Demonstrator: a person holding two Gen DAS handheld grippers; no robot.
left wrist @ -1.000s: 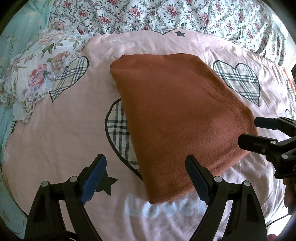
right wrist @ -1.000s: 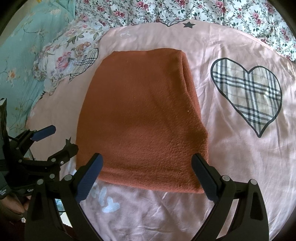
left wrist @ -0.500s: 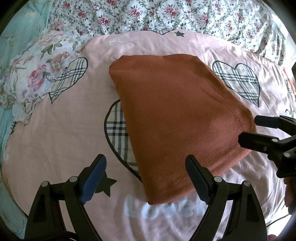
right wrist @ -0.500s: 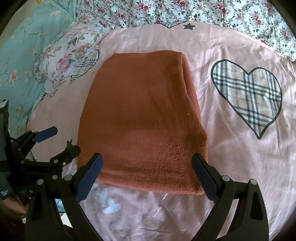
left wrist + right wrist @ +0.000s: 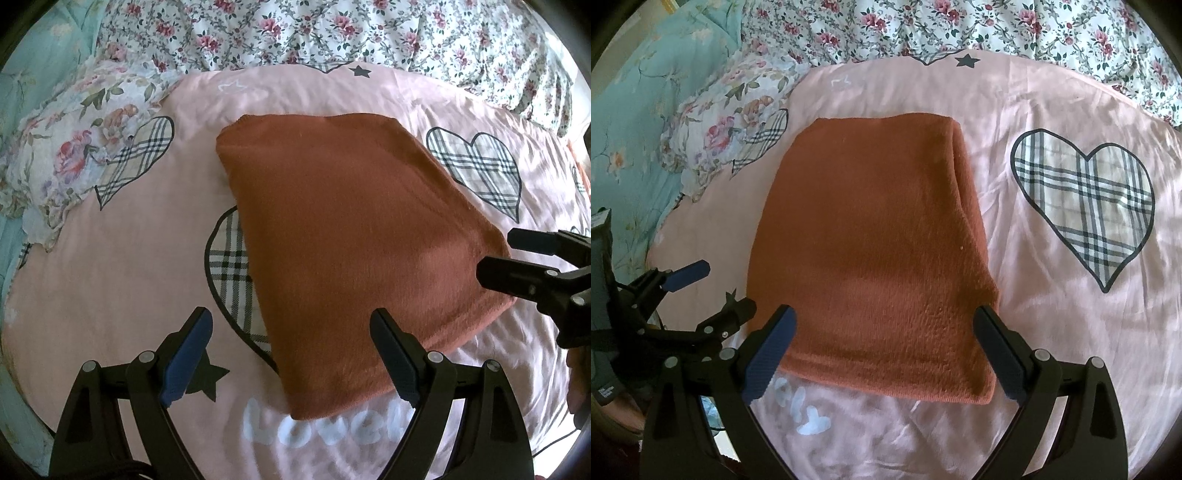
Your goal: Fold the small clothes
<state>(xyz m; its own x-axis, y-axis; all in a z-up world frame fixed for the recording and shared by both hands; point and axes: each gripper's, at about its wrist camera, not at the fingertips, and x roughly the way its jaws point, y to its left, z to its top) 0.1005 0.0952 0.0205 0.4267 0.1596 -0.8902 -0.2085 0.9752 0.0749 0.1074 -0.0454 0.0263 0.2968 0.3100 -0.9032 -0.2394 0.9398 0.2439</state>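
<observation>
A bed (image 5: 1052,325) under a pink heart-print cover carries a folded rust-brown cloth (image 5: 871,240) mid-cover, floral pillow (image 5: 727,122) at its far-left edge.

Both grippers hang spread wide and empty over the near edge of the folded rust cloth (image 5: 871,240), the left gripper (image 5: 291,354) at its left corner, the right gripper (image 5: 884,350) straddling its front hem. Open pink sheet (image 5: 1052,332) lies flat all round it, widest to the right. A floral pillow (image 5: 731,133) crowds the far left, and rumpled floral bedding (image 5: 332,33) walls the back.
</observation>
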